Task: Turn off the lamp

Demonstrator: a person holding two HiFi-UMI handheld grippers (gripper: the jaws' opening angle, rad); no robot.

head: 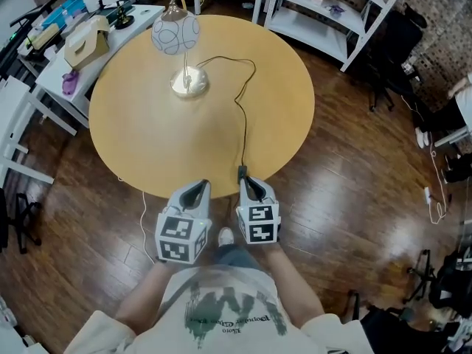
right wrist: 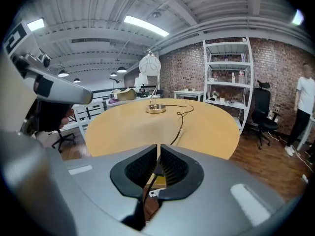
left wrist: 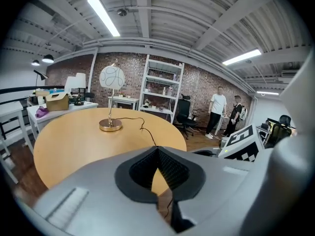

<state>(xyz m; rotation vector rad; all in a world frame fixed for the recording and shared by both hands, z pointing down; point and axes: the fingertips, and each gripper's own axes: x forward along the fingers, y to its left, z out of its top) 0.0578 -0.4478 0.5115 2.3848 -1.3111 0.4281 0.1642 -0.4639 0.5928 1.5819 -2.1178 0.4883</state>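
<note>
Standing at the near edge of the round table (head: 147, 146), the person has both tools low and close to the body, nowhere near the lamp (head: 175, 34) itself. That lamp sits well across the table towards its far left edge, with a white patterned globe on a thin stem. Its brass base (head: 189, 83) shines brightly, so I'd say the light is on.

What explains the stance is the cord (head: 241, 124). It loops out from the base, runs straight across the top and drops over the near edge exactly where the right gripper (head: 245, 178) is. That gripper's own view shows its jaws drawn in to a thin slit with the black cord running down between the pads, so it is clamped on the cord. A dark lump (head: 241, 172) sits on the cord right at the table's edge. It may be an in-line switch, though I can't be sure from here. That would make sense of pinching here rather than reaching for the lamp.

The left gripper (head: 198, 186) hangs just beside it at the same edge, jaws closed tip to tip on nothing — seemingly just waiting.
</note>
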